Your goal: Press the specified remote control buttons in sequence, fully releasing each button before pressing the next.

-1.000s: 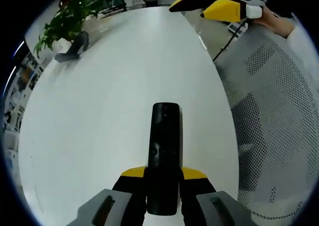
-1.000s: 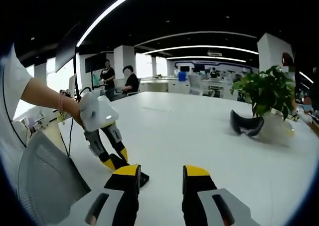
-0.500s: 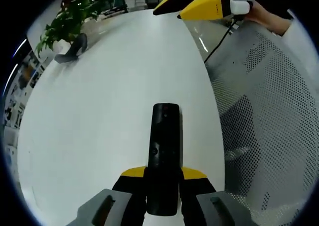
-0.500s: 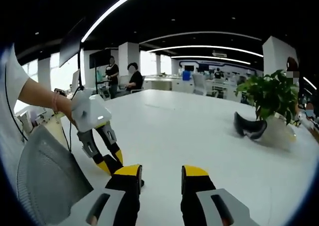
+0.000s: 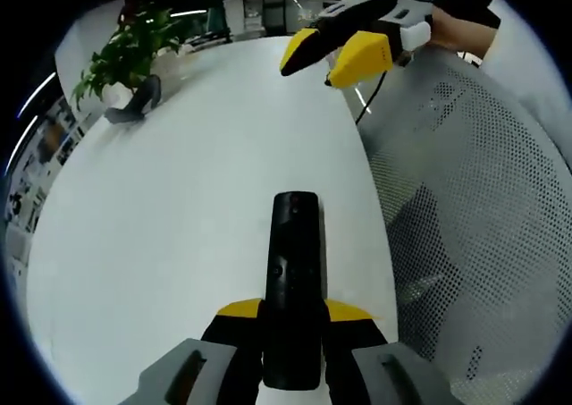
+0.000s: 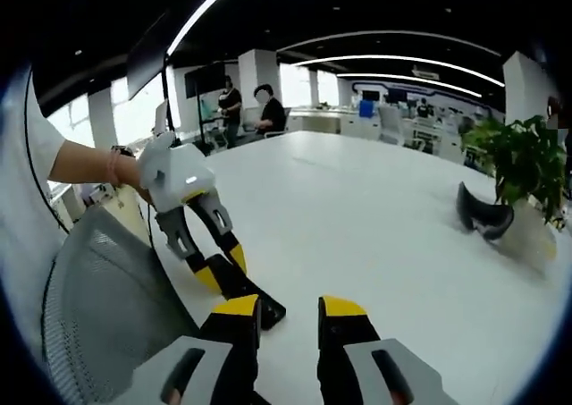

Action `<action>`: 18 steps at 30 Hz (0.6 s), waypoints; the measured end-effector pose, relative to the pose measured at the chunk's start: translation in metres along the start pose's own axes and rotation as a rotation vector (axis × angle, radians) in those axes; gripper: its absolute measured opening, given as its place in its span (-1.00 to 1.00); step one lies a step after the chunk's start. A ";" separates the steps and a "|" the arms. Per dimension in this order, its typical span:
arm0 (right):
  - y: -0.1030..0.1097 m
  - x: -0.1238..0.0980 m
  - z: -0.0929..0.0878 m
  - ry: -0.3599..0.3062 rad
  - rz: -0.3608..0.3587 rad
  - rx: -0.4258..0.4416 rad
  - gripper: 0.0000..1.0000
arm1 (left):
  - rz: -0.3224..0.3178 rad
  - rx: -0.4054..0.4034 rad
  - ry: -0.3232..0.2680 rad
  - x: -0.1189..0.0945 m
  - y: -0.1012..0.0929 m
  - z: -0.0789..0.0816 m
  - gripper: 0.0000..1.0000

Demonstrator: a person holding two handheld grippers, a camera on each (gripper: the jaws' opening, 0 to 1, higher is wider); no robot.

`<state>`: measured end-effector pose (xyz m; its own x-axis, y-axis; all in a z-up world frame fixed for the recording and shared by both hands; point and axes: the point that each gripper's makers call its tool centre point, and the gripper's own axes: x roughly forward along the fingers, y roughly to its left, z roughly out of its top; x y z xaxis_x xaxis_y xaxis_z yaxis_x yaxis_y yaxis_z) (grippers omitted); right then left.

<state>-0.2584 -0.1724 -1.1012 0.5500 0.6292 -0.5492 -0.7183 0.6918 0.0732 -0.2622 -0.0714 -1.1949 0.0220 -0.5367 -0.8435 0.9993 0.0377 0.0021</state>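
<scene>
White table (image 5: 161, 208) carries the black remote (image 5: 293, 271) clamped in the left gripper (image 5: 293, 320), while the right gripper (image 6: 288, 308) hovers empty, jaws parted.

white table (image 5: 179, 208) | potted plant (image 6: 527, 168) far edge | mesh chair (image 5: 483, 217) beside table | two people (image 6: 246, 110) behind
</scene>
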 end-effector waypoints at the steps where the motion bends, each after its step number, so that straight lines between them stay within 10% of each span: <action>1: 0.001 0.004 -0.002 0.031 0.018 -0.018 -0.59 | -0.001 -0.004 -0.021 0.000 0.000 0.000 -0.52; 18: 0.018 0.059 -0.045 0.312 0.265 -0.169 -0.98 | 0.004 -0.015 -0.107 -0.001 -0.001 0.005 -0.52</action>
<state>-0.2585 -0.1388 -1.1695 0.2010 0.6224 -0.7564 -0.8910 0.4371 0.1228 -0.2630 -0.0747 -1.1915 0.0303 -0.6234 -0.7813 0.9986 0.0527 -0.0033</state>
